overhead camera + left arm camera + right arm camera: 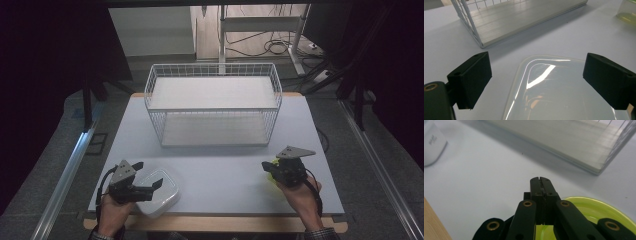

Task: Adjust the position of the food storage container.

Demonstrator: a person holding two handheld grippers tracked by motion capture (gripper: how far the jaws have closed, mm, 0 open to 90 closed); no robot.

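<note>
A white translucent lidded box (167, 192) lies at the table's near left corner. My left gripper (156, 185) hovers over it, open, one jaw on each side of the glossy lid (554, 100) with nothing held. At the near right sits a round yellow-green dish (270, 176). My right gripper (266, 166) is above the dish, its jaws pressed together and pointing toward the basket. In the right gripper view the shut jaws (540, 180) stand over the dish's rim (599, 210), gripping nothing that I can see.
A white two-tier wire basket (212, 67) stands at the middle back of the white tabletop (220, 170); its lower shelf (524, 17) is bare. Bare table lies between the two grippers. Metal rails run along both sides of the table.
</note>
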